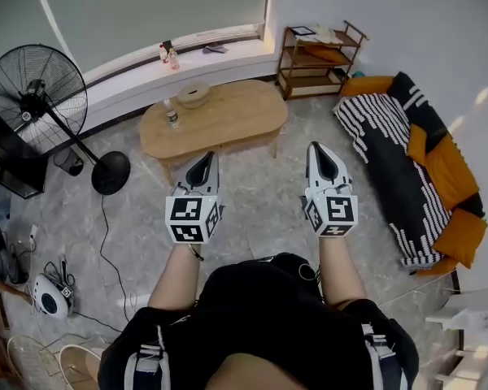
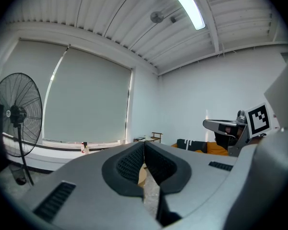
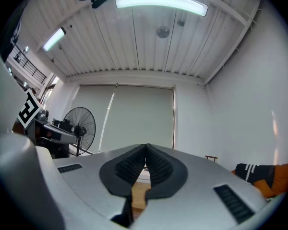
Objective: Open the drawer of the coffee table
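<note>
Seen from above, a person stands facing an oval wooden coffee table [image 1: 228, 116], well apart from it across bare floor. The left gripper [image 1: 203, 165] and right gripper [image 1: 321, 162] are held side by side, pointing at the table. Both are clenched shut and empty. A bottle [image 1: 172, 114] and a bowl [image 1: 193, 96] sit on the tabletop. No drawer front can be made out from this angle, so it is probably under the top.

The step in hand looks like the approach. To do it well, the person likely needs to get closer and lower, find the drawer's front or handle, and part one gripper's jaws before reaching it.

Only the head view shows the whole table and the gap left to cover. Only the gripper views show the ribbed pads pressed together, with just a sliver of wood below them. They aim too high to show the drawer.
</note>
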A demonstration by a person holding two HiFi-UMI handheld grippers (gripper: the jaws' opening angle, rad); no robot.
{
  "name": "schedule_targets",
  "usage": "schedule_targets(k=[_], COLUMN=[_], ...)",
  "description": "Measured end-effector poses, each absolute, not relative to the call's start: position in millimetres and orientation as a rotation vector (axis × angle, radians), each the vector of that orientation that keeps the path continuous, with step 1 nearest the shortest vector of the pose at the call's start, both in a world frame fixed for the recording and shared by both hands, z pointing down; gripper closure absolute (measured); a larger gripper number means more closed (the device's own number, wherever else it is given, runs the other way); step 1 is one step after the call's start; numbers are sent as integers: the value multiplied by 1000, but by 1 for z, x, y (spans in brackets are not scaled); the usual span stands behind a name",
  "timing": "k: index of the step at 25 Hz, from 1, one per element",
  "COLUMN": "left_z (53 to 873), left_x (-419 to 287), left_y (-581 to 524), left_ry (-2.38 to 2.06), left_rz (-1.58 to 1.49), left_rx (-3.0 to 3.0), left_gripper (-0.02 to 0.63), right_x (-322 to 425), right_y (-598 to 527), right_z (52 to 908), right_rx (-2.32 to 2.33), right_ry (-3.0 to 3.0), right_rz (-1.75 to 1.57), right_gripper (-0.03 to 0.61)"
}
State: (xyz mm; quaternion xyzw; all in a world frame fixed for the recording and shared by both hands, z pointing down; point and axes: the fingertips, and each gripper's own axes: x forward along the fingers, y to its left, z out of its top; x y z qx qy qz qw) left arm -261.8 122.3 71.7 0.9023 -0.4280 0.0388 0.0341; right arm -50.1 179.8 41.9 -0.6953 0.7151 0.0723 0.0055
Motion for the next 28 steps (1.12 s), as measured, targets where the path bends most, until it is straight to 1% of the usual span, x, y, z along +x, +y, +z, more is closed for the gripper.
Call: schedule_targets(k=[9,15,21,28], left_z=[85,95,114,128], left_x=[-255,-236,-192,-94], left_y=[94,57,-21,-174], left_ry=[-1278,-1320,-1408,-1464], left_rz=[123,140,194,263], left_rx=[2791,2788,2733,2674], left_gripper=[591,591,591,591], right_x=[-41,-13,38,130], right_y=[157,113,16,-149], right_z=[56,71,95,112], right_rx=[-2215,-2192,-2102,-2032], right_ry=[2226,2246,2302,2388], right_rz=[230,230,168,114], right_gripper=[563,563,563,563])
